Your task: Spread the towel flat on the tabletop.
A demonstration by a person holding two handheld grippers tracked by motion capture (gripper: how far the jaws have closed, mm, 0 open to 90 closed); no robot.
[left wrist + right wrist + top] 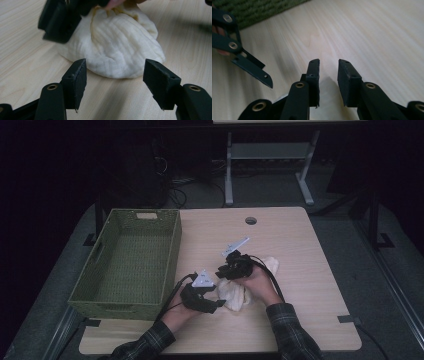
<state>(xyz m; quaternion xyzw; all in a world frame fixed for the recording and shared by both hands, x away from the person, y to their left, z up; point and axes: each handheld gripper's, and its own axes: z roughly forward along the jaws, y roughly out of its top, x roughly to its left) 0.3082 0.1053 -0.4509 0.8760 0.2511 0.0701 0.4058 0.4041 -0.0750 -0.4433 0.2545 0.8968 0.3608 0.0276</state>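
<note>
A cream cloth (236, 296) lies bunched on the wooden table (305, 270), partly under the person's right hand. My left gripper (216, 304) stands open just short of the bundle, and the left gripper view has the cloth (120, 45) ahead of the wide gap between the jaws (115, 75). My right gripper (222, 271) sits on top of the cloth and points toward the basket. Its jaws (329, 67) stand a narrow gap apart with nothing between the tips, and a strip of cloth (325, 91) shows below them. Part of the right gripper (60, 20) overlaps the bundle's top left.
A green woven basket (125, 213) stands on the table's left half, and its wall (249, 10) appears beyond the right gripper. A round cable hole (251, 220) sits near the table's far edge. Another desk's legs (229, 175) stand behind.
</note>
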